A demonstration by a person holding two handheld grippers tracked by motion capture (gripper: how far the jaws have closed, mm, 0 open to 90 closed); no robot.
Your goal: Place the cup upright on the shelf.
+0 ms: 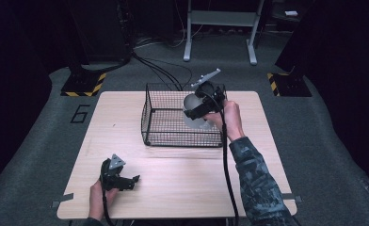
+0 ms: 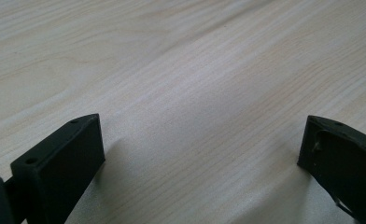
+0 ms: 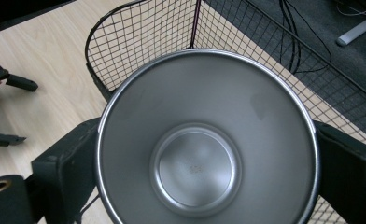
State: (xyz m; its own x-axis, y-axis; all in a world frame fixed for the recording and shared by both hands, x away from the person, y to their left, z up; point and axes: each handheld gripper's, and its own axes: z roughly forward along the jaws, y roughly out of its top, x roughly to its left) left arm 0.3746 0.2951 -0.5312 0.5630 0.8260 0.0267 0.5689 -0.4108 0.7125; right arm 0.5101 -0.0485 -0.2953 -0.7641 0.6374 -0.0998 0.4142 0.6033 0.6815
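Work in hand: the right gripper [image 1: 197, 109] holds a steel cup [image 3: 204, 144] over a wire basket [image 1: 147, 123]; I judge it is being put in or taken out, and I cannot tell which.
Cup: gripped by its sides, one black jaw on each flank in the right gripper view. Its mouth faces that camera, and nothing lies inside. In the high view it hangs tilted above the basket's right half, near the front wall; I cannot tell whether it touches the mesh.
Right jaws: closed on the cup.
Left gripper [image 1: 129, 181]: low over the bare bench [image 2: 181, 70], near its front left, well apart from the basket. Its jaws stand wide apart with nothing between them.
Basket: black mesh, open top, on the middle of the bench toward the far edge.
Risk, slip: the cup's wall is smooth, round metal and flares toward the rim, so a light squeeze or a quick turn of the wrist could let it slide out and drop, likely with a bounce.
Risk, snag: the cup's rim or a jaw could catch the basket's top wire [image 3: 139, 9] on the way past, which would knock the cup loose or drag the light basket across the bench.
Risk, tip: set down tilted, the cup could roll onto its side against the mesh.
Risk, no backup: the left gripper is too far off to steady the basket.
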